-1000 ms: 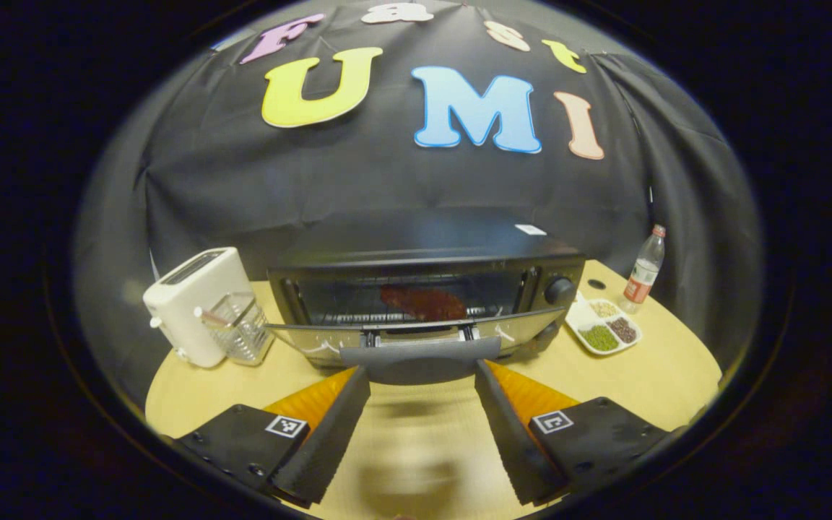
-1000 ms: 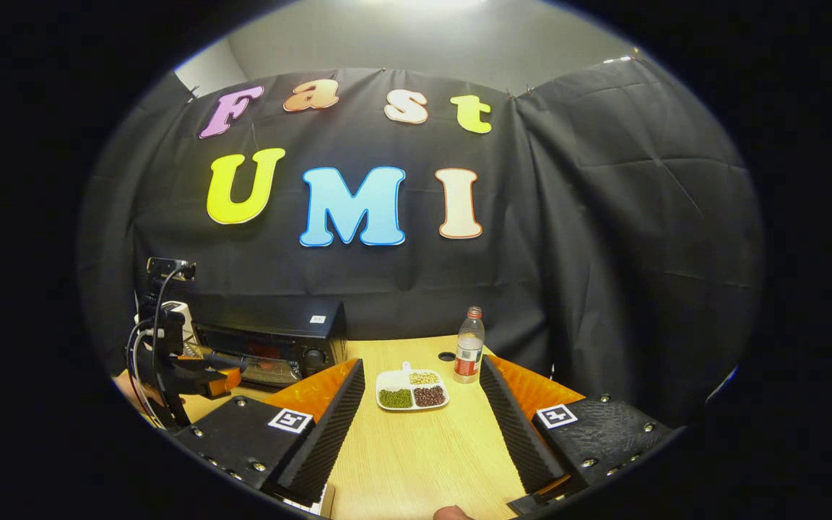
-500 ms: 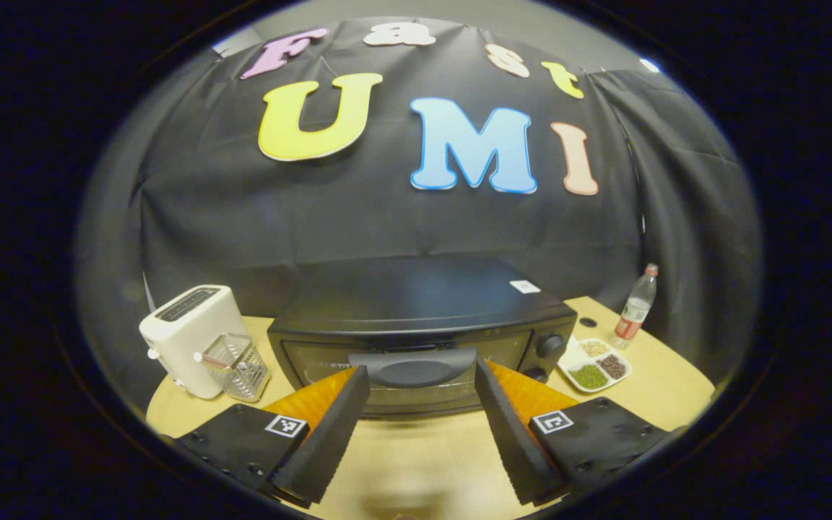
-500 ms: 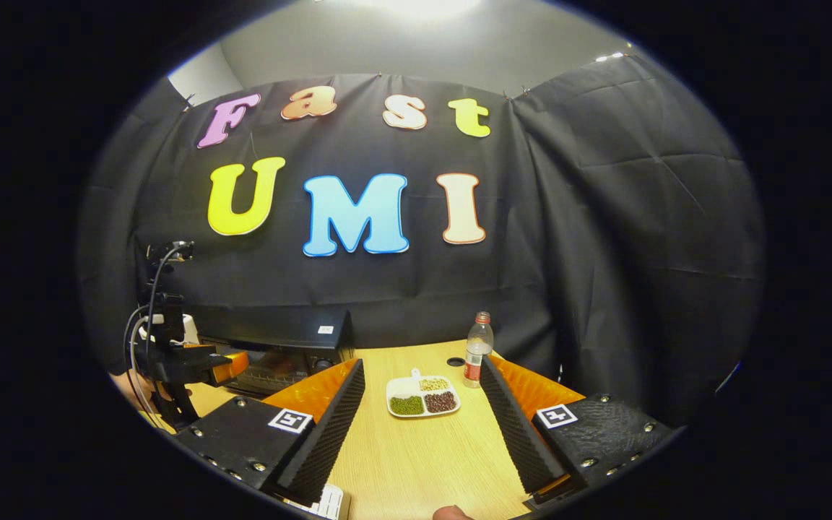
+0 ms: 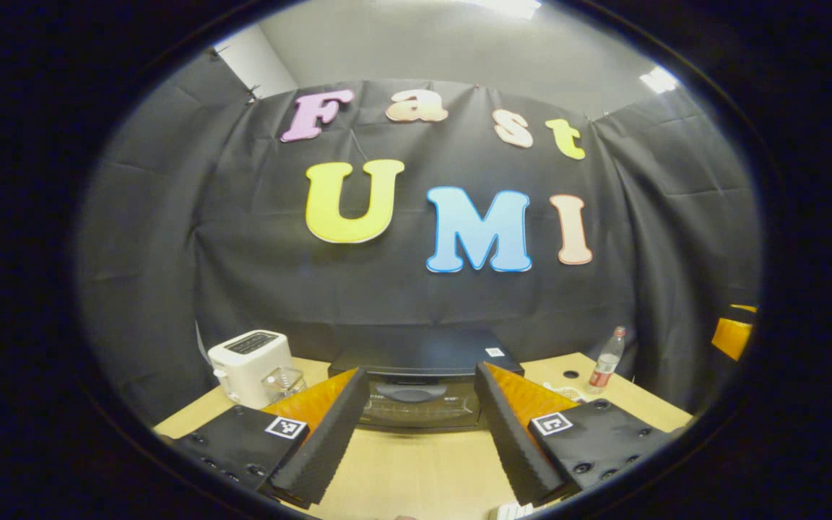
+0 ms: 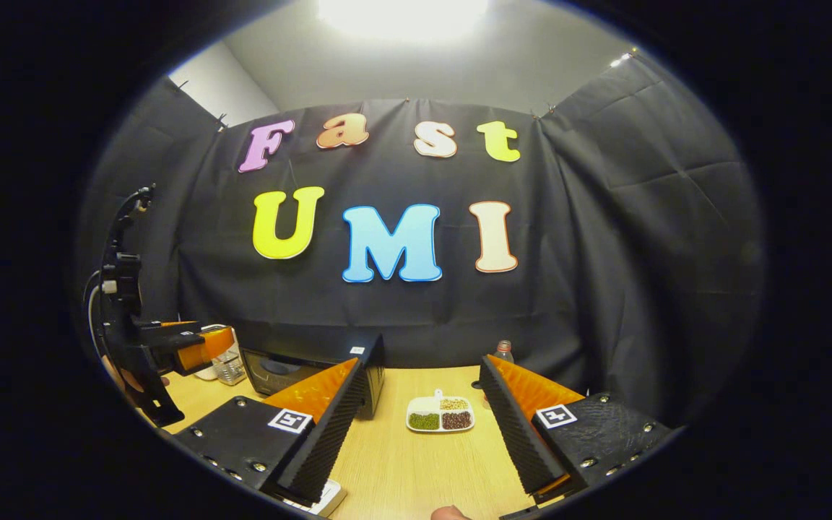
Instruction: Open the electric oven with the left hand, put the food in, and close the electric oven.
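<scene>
The black electric oven (image 5: 423,361) stands at the back of the wooden table, its door shut and its handle (image 5: 411,392) facing me. The food is hidden behind the door. My left gripper (image 5: 419,440) is open, held back from the oven with bare table in between, and it holds nothing. In the right gripper view the oven (image 6: 300,365) sits at the left, partly behind a finger, and the left gripper (image 6: 219,341) hovers in front of it, apart from it. My right gripper (image 6: 422,433) is open and empty above the table.
A white toaster (image 5: 250,361) and a clear glass container (image 5: 282,380) stand left of the oven. To its right lie a white divided plate of beans (image 6: 440,417) and a plastic bottle (image 5: 607,360). A small white object (image 6: 326,498) lies near the table's front edge.
The oven door went from hanging open, with the food showing inside, to shut. My left gripper then drew back and up from the handle. The right gripper also pulled back slightly.
</scene>
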`<action>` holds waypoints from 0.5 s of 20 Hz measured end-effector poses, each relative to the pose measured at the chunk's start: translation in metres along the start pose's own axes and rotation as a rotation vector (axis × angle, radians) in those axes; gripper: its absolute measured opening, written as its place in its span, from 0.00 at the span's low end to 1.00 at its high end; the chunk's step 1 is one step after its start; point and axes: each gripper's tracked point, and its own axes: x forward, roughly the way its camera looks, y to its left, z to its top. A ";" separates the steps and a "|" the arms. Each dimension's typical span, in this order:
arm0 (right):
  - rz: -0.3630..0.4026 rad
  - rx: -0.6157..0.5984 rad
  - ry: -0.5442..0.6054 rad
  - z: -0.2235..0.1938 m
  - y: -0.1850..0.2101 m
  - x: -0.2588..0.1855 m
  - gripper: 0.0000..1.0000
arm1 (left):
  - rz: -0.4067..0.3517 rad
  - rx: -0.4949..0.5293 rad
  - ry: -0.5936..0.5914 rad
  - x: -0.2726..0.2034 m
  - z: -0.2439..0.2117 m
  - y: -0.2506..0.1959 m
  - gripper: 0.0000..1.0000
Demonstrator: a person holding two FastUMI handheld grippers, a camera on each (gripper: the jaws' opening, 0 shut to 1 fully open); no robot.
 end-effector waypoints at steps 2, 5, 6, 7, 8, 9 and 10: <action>0.024 0.002 -0.026 0.007 -0.001 -0.009 0.96 | 0.034 0.003 -0.026 -0.030 0.010 0.003 0.99; 0.041 -0.016 -0.041 0.009 0.000 -0.018 0.96 | 0.056 0.022 -0.066 -0.076 0.020 0.006 1.00; 0.047 -0.015 -0.046 0.011 0.003 -0.022 0.96 | 0.057 0.030 -0.077 -0.089 0.024 0.007 1.00; 0.054 -0.011 -0.052 0.012 0.006 -0.026 0.97 | 0.054 0.035 -0.088 -0.100 0.026 0.008 0.99; 0.058 -0.008 -0.057 0.014 0.009 -0.029 0.97 | 0.052 0.034 -0.096 -0.111 0.027 0.008 0.99; 0.063 -0.005 -0.063 0.015 0.012 -0.031 0.97 | 0.046 0.024 -0.103 -0.118 0.024 0.008 1.00; 0.069 -0.002 -0.077 0.017 0.016 -0.034 0.97 | 0.042 0.016 -0.111 -0.127 0.024 0.010 0.99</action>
